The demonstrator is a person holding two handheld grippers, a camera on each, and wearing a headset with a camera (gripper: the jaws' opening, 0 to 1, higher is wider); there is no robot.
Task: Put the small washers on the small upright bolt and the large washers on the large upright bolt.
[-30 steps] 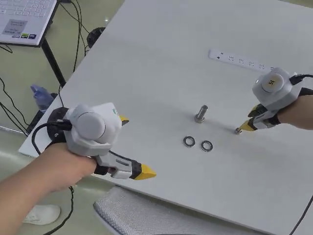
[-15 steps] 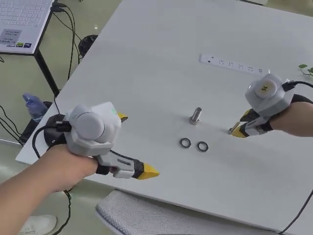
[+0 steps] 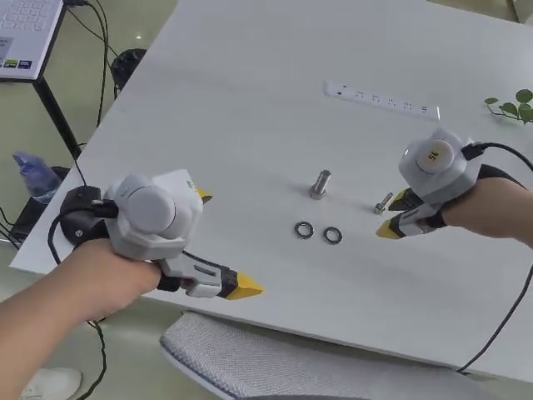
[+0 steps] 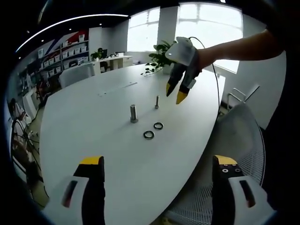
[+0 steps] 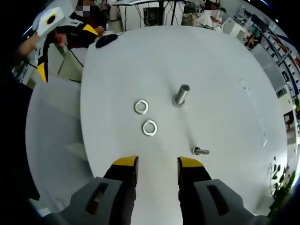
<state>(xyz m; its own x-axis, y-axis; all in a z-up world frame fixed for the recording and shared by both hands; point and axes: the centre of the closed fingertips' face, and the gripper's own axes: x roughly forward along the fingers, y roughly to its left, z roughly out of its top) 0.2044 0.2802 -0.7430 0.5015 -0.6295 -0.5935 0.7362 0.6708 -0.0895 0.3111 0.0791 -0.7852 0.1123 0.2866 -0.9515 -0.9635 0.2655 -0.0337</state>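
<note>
Two washers [image 3: 304, 230] lie flat near the large bolt [image 3: 320, 184].

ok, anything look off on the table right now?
Yes: the small bolt looks tipped on its side near the right gripper, not upright like the large bolt. Both washers lie flat; nothing else odd.

The bench [image 3: 250, 100] is plain white. The large bolt [image 3: 320, 184], the small bolt [image 3: 383, 202] just right of it, and the washers [image 3: 304, 229] in front of it are silver-grey metal. The left hand-held gripper [image 3: 226, 243] and the right hand-held gripper [image 3: 391, 217] are pale grey with black trim and yellow tips. Beyond the large bolt, the power strip [image 3: 381, 99] is white.
</note>
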